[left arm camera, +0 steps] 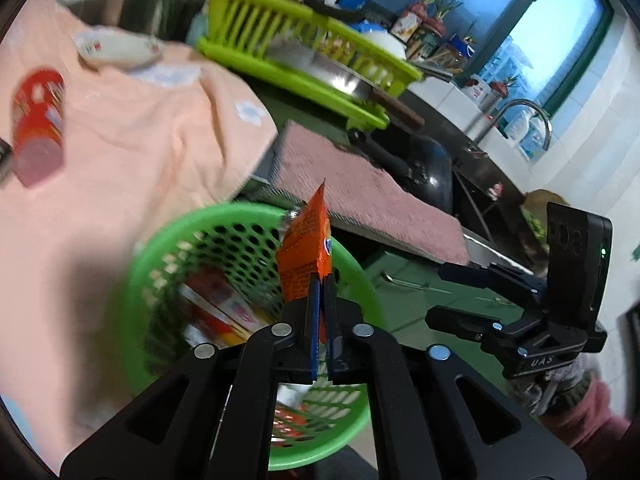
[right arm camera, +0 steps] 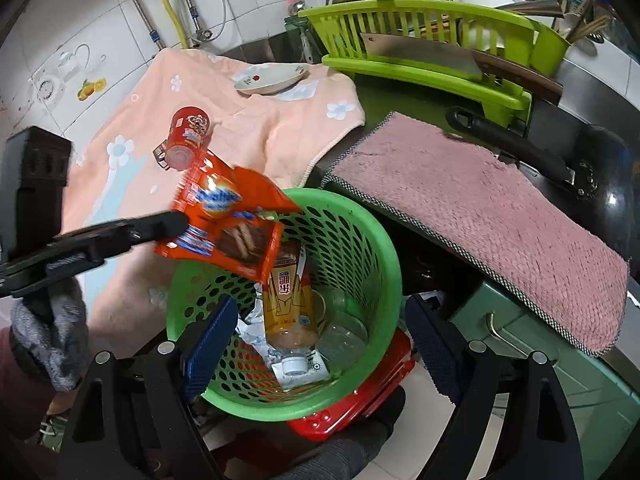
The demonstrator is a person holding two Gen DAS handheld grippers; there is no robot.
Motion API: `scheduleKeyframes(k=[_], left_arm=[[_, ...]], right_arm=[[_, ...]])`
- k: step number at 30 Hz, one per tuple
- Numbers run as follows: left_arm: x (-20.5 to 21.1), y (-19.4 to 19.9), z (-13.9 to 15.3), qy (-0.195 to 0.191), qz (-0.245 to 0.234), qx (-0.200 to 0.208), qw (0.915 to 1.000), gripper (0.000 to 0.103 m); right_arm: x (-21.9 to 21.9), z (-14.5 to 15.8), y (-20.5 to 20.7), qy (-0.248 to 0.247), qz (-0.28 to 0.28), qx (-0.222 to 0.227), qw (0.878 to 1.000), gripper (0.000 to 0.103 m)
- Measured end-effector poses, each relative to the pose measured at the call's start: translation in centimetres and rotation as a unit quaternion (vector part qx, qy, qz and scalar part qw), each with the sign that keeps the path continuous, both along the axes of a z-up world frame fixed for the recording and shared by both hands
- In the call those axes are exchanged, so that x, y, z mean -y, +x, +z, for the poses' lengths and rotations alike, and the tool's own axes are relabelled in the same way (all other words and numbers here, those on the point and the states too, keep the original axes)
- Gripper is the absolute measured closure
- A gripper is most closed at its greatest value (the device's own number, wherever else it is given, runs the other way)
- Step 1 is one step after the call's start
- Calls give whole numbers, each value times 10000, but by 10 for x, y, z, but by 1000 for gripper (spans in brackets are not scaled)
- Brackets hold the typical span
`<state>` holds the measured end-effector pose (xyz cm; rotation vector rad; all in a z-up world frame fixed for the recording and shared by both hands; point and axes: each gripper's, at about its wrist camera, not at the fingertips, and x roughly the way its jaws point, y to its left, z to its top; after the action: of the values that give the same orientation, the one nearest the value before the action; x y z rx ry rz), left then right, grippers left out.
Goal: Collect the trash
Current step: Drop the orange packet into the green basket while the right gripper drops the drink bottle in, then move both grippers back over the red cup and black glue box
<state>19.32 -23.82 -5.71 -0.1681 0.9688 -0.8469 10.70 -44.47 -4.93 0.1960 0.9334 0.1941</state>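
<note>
The left gripper [left arm camera: 320, 280] pinched an orange snack wrapper [right arm camera: 224, 220] above the green basket [right arm camera: 384, 264], while the right gripper [right arm camera: 316, 344] gaped wide.

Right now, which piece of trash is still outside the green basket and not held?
The red can lying on the peach towel; the orange wrapper is gripped, the bottle binned.

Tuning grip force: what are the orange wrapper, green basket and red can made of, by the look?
Orange wrapper: thin printed plastic film, probably foil-lined; glossy, creased, flexes in the left gripper.
Green basket: moulded rigid plastic, smooth semi-gloss, perforated walls.
Red can: likely thin metal with printed coating; too blurred to be sure.
</note>
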Motion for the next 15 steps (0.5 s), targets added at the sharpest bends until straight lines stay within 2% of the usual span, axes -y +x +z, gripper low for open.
scheduleKeyframes(k=[1, 3, 5, 15], left_arm=[[2, 0, -3, 30, 7, -42, 10000, 99], [4, -1, -10, 16, -42, -108, 9999, 91], [3, -3, -14, 108, 11, -104, 9999, 70], [-37, -2, -4, 214, 449, 24, 9988, 62]], right_arm=[[1, 0, -1, 9, -13, -2, 10000, 20], [2, -2, -2, 23, -26, -13, 10000, 20], [3, -3, -2, 25, -28, -23, 10000, 20], [-7, -3, 3, 18, 86, -31, 10000, 20]])
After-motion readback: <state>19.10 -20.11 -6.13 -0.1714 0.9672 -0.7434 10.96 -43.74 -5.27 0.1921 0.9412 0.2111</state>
